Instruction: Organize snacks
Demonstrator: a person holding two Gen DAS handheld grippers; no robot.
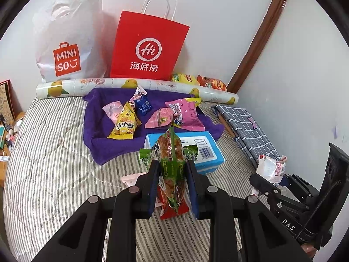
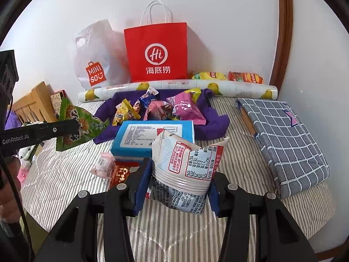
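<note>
standing upright between the clamped fingers of the left gripper (image 1: pixel 172 170), the green snack packet (image 1: pixel 170 152) points its long axis toward the purple cloth (image 1: pixel 98 139) ahead, beyond the blue box (image 1: pixel 209 152); the right gripper (image 2: pixel 178 179) squeezes a white packet (image 2: pixel 185 166), equally near.

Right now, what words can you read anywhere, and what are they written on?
"MINI SO": white plastic bag.
"Hi" and "海底捞": red paper bag.
"DAS": right tongs.
"GenRobot.AI": left tongs.
White snack packet, held by the right tongs: numbers too small to read surely.
Blue box label: too small.
Green snack packet print: blurred.
</note>
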